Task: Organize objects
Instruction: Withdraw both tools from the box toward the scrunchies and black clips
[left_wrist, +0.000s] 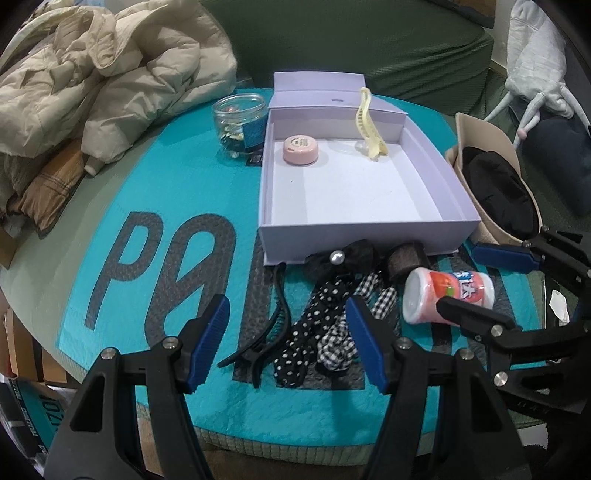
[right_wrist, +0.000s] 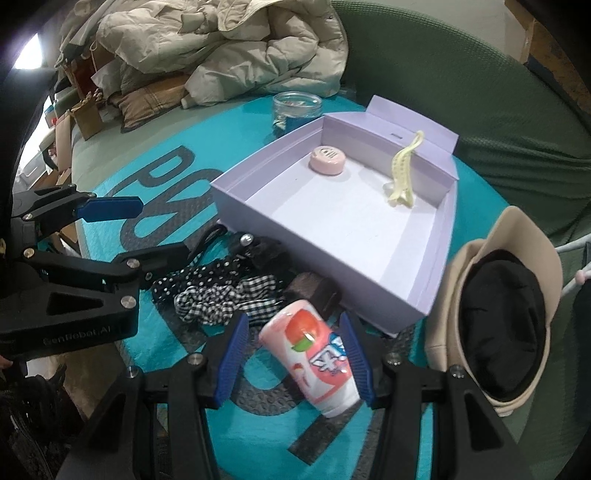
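1. We saw a beige puffer jacket (left_wrist: 110, 74) heaped at the far left.
2. A green sofa (left_wrist: 406, 51) stood behind.
3. A plaid cushion (left_wrist: 51, 188) lay under the jacket.
4. A white plush toy (left_wrist: 535, 81) sat far right.

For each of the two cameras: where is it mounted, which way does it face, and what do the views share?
Left wrist: on the left tongs, facing the lavender box over the black hair clip; right tongs enter at right.
Right wrist: on the right tongs, straddling the pink bottle, facing the box; left tongs enter at left.
Shared: box, bottle, yellow clip, pink tin, glass jar.
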